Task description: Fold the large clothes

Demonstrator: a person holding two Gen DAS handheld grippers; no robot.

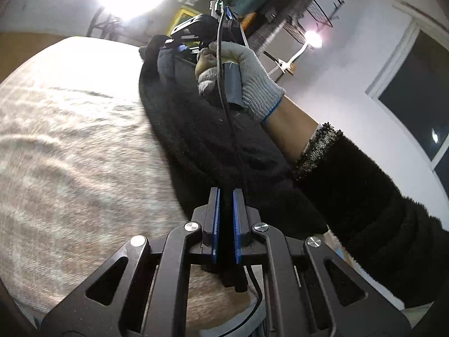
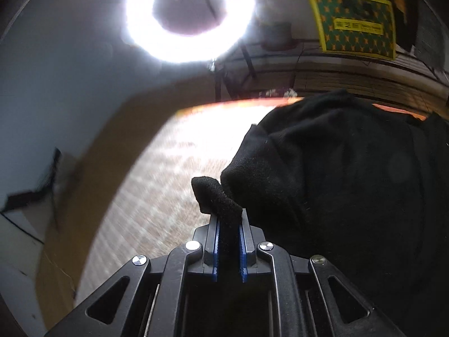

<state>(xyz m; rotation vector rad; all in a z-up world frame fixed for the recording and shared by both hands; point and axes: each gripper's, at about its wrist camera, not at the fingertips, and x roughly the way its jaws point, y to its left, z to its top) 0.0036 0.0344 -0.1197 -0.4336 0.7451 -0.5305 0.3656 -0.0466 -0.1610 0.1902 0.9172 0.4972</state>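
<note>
A big bright ring light (image 2: 189, 18) shines over the pale woven table (image 1: 70, 140). The black garment (image 1: 196, 140) stretches long between both grippers; left gripper (image 1: 226, 196) and right gripper (image 2: 229, 219) each pinch one end.

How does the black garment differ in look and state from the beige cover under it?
The black garment is dark and plain; the beige cover is pale with faint stripes. The garment is bunched and pinched by the left gripper and the right gripper; the cover lies spread flat, ungripped. Both are soft fabric.
</note>
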